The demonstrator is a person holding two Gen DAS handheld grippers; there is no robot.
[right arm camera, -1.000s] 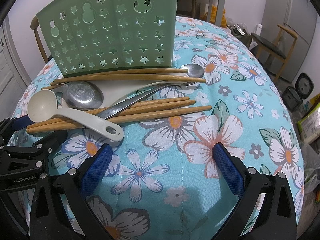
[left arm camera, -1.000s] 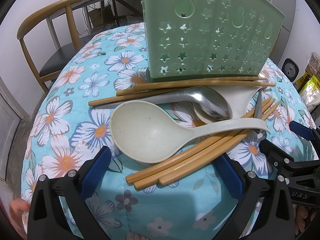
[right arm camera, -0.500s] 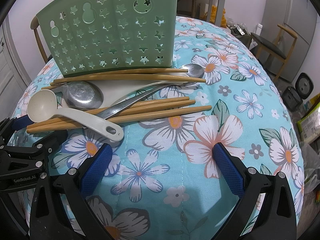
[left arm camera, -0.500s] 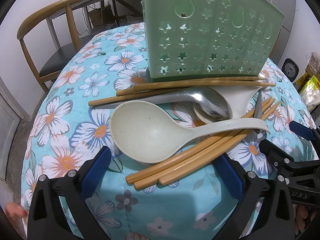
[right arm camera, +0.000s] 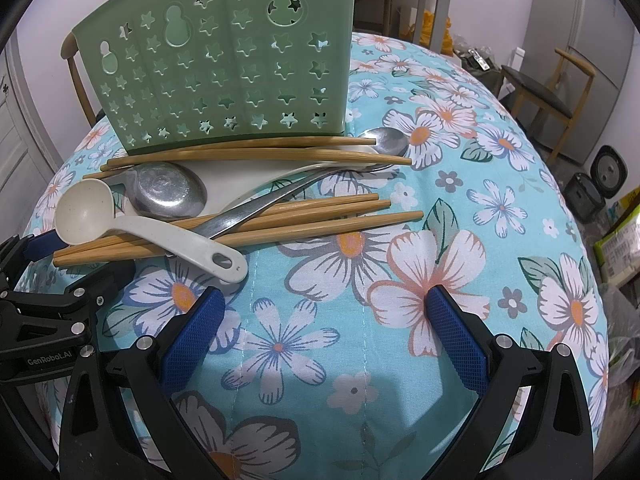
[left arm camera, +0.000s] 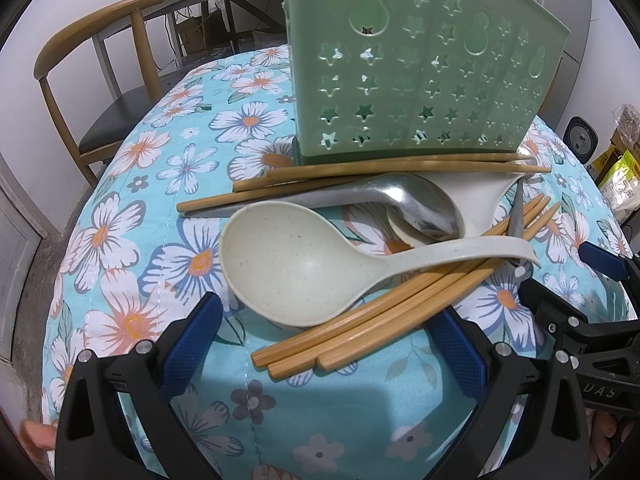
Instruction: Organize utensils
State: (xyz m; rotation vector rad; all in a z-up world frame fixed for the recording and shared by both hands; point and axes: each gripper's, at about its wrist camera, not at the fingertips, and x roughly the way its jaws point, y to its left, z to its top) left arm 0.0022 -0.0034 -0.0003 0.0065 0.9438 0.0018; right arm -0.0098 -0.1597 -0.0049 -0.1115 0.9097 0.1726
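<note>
Speckled cream plastic ladle (left arm camera: 304, 264) is lying across the chopsticks (left arm camera: 400, 312) in front of the green holder (left arm camera: 404, 72), looking light, stiff and best pinched mid-handle, while both grippers' jaws are hovering apart, empty.

Beside the matt green plastic holder (left arm camera: 412, 76), wooden chopsticks (left arm camera: 384, 312), a glossy metal spoon (right arm camera: 168, 196) and quilted cloth (right arm camera: 360, 320) are seen.

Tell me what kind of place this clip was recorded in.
Most likely a home dining area. A round table under a floral tablecloth holds chopsticks, spoons and a green utensil holder; wooden chairs stand around it, and a tall appliance, probably a fridge, stands behind.
</note>
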